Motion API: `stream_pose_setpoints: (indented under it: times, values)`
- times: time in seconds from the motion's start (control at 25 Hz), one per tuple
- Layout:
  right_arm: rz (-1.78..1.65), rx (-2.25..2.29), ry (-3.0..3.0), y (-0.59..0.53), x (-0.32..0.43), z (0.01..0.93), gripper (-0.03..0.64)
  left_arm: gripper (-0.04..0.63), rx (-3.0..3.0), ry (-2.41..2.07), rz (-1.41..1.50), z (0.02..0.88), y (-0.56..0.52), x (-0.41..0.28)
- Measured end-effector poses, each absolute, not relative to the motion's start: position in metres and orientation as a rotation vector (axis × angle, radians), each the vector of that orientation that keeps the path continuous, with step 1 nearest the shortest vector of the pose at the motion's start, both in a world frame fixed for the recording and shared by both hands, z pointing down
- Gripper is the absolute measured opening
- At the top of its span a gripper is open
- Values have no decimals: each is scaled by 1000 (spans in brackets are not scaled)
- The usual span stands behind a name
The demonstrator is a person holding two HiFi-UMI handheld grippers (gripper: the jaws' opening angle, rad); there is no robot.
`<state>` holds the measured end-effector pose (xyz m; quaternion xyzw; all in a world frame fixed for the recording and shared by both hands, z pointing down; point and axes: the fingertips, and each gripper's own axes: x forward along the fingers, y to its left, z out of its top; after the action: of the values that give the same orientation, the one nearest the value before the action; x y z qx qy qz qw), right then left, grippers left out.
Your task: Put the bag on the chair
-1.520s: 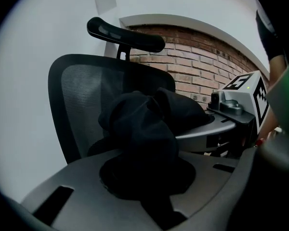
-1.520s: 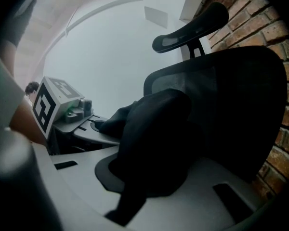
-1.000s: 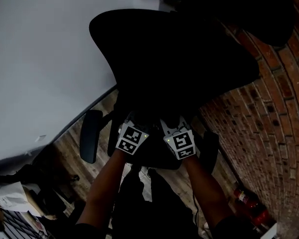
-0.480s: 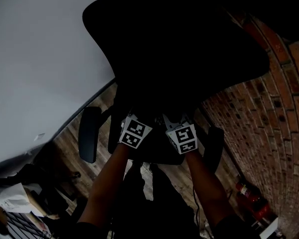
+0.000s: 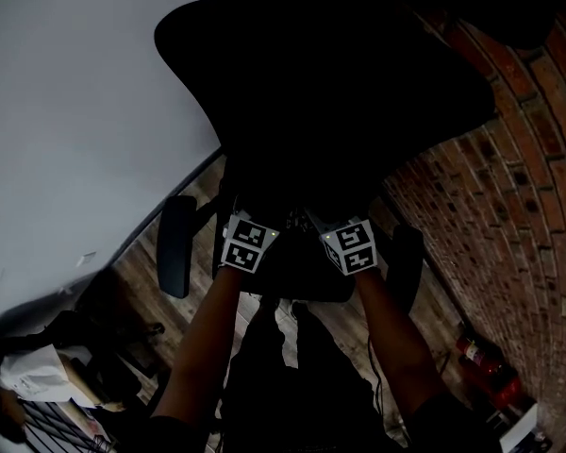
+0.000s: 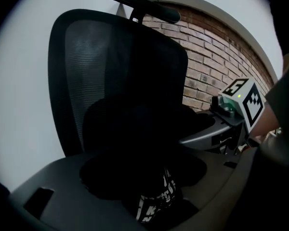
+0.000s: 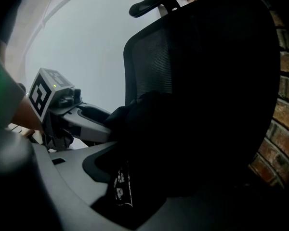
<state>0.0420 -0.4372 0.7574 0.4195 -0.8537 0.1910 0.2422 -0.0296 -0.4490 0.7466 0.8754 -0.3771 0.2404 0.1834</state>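
Observation:
The black bag (image 6: 135,134) rests on the seat of the black office chair (image 5: 311,92), leaning against its mesh backrest (image 6: 101,61). A black strap with white lettering (image 6: 156,201) hangs from the bag's front. My left gripper (image 6: 149,179) stands at that strap with its jaws opening wide, and the pads are off the strap. My right gripper (image 7: 149,186) faces the bag (image 7: 183,129) from the other side, its jaws also opening around the strap (image 7: 120,182) without pressing it. In the head view the left gripper (image 5: 253,223) and the right gripper (image 5: 328,223) are side by side over the seat (image 5: 302,286).
The chair has armrests at the left (image 5: 176,258) and the right (image 5: 406,267) and a headrest (image 6: 139,4). A brick wall (image 5: 509,225) runs close on the right, with a red fire extinguisher (image 5: 486,371) at its foot. A white wall is on the left. The floor is wood.
Both grippers have moved a little farther in over the seat and slightly apart. The chair has stayed put.

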Motion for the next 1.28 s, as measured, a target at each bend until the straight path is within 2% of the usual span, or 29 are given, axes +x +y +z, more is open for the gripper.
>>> stream_pose_setpoints:
  times: [0.08,0.4,0.72,0.8,0.84,0.96,1.04,1.12,1.28]
  values:
    - [532,1190,-2325,-430,53,750,277,261,2459,-1101,652,733,-443,-34]
    - [554,1286,-2383,-406,68,690,278,259,2500,-1174,548,662,-415,-31]
    - [322,1340,-2458,-392,48,598,277,252,2590,-1252,496,589,-403,-37]
    - [269,1365,-2454,-387,43,581,239,244,2610,-1258,488,573,-395,-40]
    - [245,1389,-2459,-385,43,571,193,231,2618,-1263,475,565,-391,-41]
    - [167,1465,-2484,-380,40,539,135,145,2644,-1284,426,542,-382,-45]
    - [128,1499,-2507,-371,35,518,73,34,2669,-1282,397,527,-372,-48]
    - [109,1507,-2534,-359,28,500,43,11,2693,-1251,353,512,-360,-49]
    - [64,1499,-2565,-344,12,475,20,11,2707,-1195,255,486,-347,-50]
